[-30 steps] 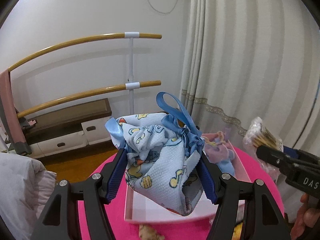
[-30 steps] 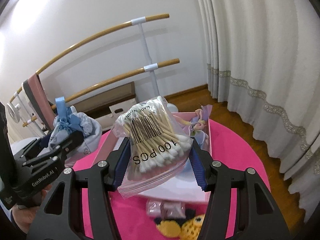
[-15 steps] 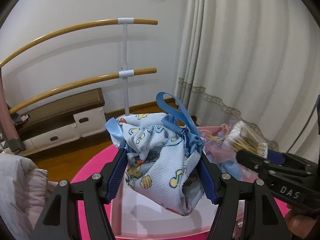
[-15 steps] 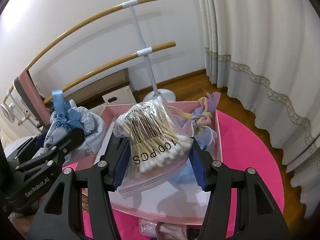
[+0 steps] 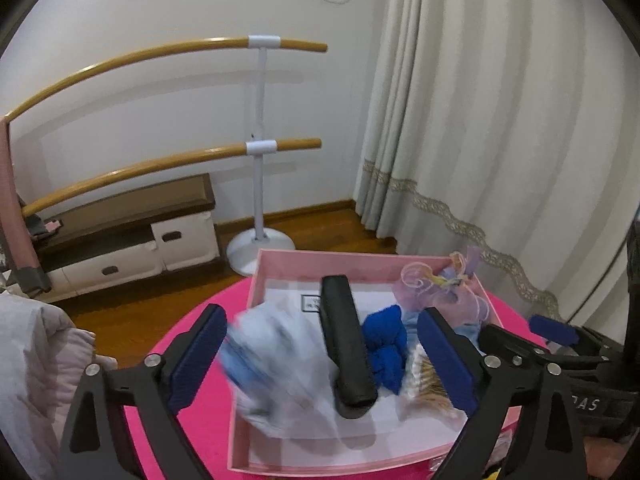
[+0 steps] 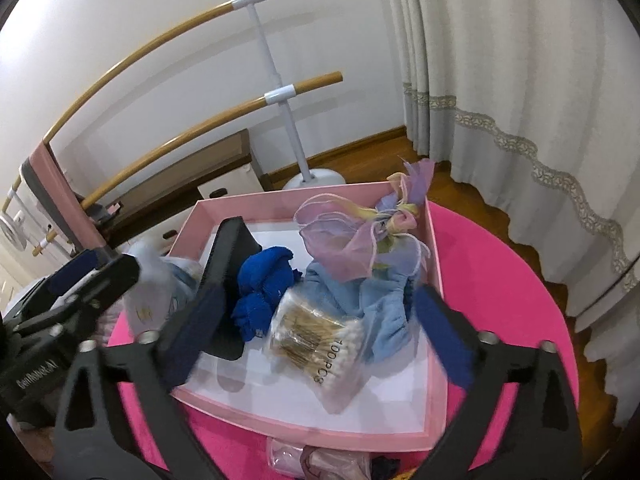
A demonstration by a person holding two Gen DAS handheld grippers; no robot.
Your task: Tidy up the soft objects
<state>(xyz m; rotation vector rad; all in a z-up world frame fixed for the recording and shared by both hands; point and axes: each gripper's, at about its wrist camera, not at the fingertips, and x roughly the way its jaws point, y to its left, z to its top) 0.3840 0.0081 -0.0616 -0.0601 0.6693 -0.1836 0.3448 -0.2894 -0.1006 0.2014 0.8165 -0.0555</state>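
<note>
A pink box point(image 5: 256, 280) point(image 6: 434, 240) sits on a pink round table point(image 6: 500, 272). My left gripper point(image 5: 320, 354) is open above the box; the printed cloth pouch point(image 5: 276, 360) is blurred between its fingers, dropping into the box's left side. My right gripper point(image 6: 316, 332) is open; the bag of cotton swabs point(image 6: 316, 344) point(image 5: 424, 380) lies in the box below it. The box also holds a black case point(image 5: 346, 344) point(image 6: 224, 276), a blue cloth bundle point(image 5: 386, 344) point(image 6: 264, 280), a light blue cloth point(image 6: 380, 300) and a pastel organza pouch point(image 6: 352, 232) point(image 5: 444, 288).
A ballet barre stand point(image 5: 260, 152) and a low drawer bench point(image 5: 120, 236) stand by the wall. Curtains point(image 5: 500, 120) hang at right. A white padded garment point(image 5: 32, 360) lies at left. Small packets point(image 6: 316, 456) lie on the table in front of the box.
Both grippers have opened. The cloth pouch has left the left gripper and falls into the box. The swab bag has dropped from the right gripper into the box.
</note>
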